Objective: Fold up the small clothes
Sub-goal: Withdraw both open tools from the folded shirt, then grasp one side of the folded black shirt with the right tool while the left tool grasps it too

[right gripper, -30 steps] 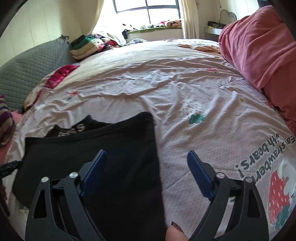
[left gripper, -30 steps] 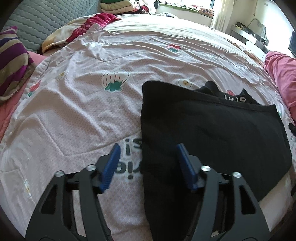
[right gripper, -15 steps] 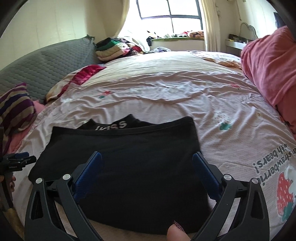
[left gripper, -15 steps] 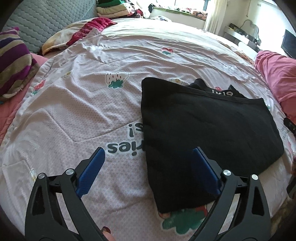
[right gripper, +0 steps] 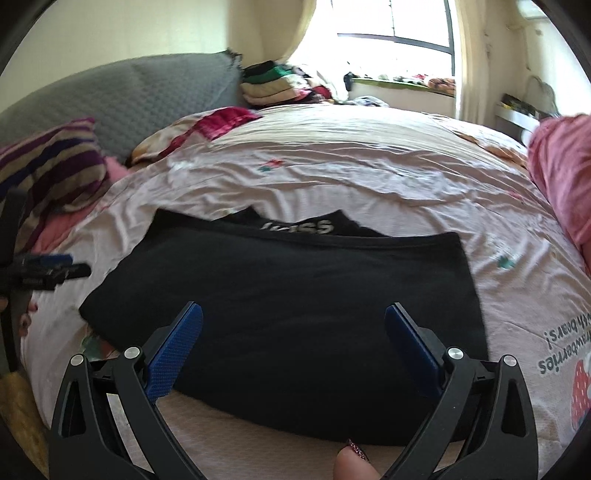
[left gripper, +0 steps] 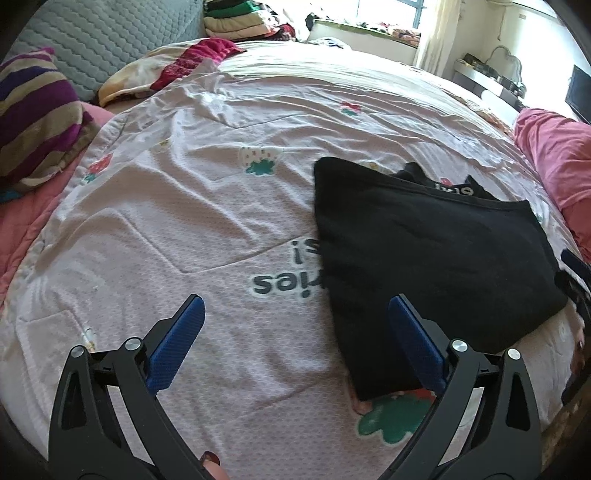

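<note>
A: Two tools, both spread wide, nothing between the pads. Left tool point(left gripper: 295, 332) over bare bedspread point(left gripper: 221, 206); its jaws are opening, last bit. Right tool point(right gripper: 293, 341) hovers above the near half of the black garment point(right gripper: 288, 302).

B: Garment where?

A: Flat on the bed, folded to a rough rectangle, near edge of the bed. In the left view it sits just right of the left tool, the right pad overlapping its near corner in the picture; contact, cannot tell. A waistband with white lettering point(right gripper: 297, 227) pokes out at the far edge.

B: Further back?

A: Striped pillow point(right gripper: 51, 162) far left, grey quilted headboard point(right gripper: 140, 96) behind it, pink blanket point(right gripper: 561, 173) on the right, stack of folded clothes point(right gripper: 273, 83) by the window point(right gripper: 391, 33).

B: Hands?

A: A fingertip point(right gripper: 352, 465) at the bottom of the right view.
</note>
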{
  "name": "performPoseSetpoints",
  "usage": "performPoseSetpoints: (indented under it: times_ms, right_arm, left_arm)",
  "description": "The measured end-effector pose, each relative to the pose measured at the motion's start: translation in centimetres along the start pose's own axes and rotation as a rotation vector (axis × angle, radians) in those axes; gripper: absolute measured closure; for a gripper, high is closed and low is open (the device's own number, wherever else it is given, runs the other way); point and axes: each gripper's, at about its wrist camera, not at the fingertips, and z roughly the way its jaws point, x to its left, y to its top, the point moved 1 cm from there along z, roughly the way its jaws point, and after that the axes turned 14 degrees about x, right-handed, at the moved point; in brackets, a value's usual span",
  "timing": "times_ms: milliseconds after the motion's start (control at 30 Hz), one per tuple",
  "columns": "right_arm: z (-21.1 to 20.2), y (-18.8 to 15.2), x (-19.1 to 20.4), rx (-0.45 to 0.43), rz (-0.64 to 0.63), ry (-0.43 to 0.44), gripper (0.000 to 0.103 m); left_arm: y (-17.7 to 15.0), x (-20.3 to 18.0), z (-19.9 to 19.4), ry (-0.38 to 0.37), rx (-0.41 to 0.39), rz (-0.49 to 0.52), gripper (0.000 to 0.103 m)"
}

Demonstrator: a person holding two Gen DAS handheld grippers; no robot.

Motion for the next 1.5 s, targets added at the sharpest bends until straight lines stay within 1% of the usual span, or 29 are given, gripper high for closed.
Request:
performPoseSetpoints:
  times_ms: [133,267,467,600,733,833,1000,1400,1500]
  right_arm:
    - [0.6,-0.3,3.2,0.019,-0.081,0.019,0.005]
    - [1.2,-0.6,6.1,0.030,-0.150,0.031,0.005]
    - [2.3,-1.0,10.0,0.054,-0.243,0.044,0.005]
    - [3.1,-1.5,12.8,0.068,-0.329,0.026,0.005]
    - [4.2,-2.3,15.3,0.079,-0.432,-0.043,0.005]
    - [5.3,-2.7,16.4,0.098,-0.462,-0.073,0.005]
    - [6.3,-2.6,17.1,0.112,-0.464,-0.074,0.005]
    - [8.6,-0.5,18.5,0.114,-0.493,-0.156,0.005]
    - [9.0,0.1,19.1,0.104,-0.524,-0.181,0.005]
  left_arm:
    - [0.4,1.2,0.3,0.023,0.007,-0.037,0.010]
    - [0.8,2.3,0.2,0.022,0.008,-0.075,0.010]
    - [1.6,2.8,0.3,0.024,0.010,-0.100,0.010]
    - [2.5,3.1,0.6,0.034,0.017,-0.112,0.010]
    - [3.3,3.5,0.9,0.044,0.019,-0.129,0.010]
    - [4.0,3.6,1.2,0.041,0.027,-0.141,0.010]
    - [4.8,3.5,1.9,0.047,0.041,-0.150,0.010]
    - [6.5,2.7,3.4,0.033,0.076,-0.172,0.010]
    - [6.8,2.6,3.7,0.009,0.082,-0.187,0.010]
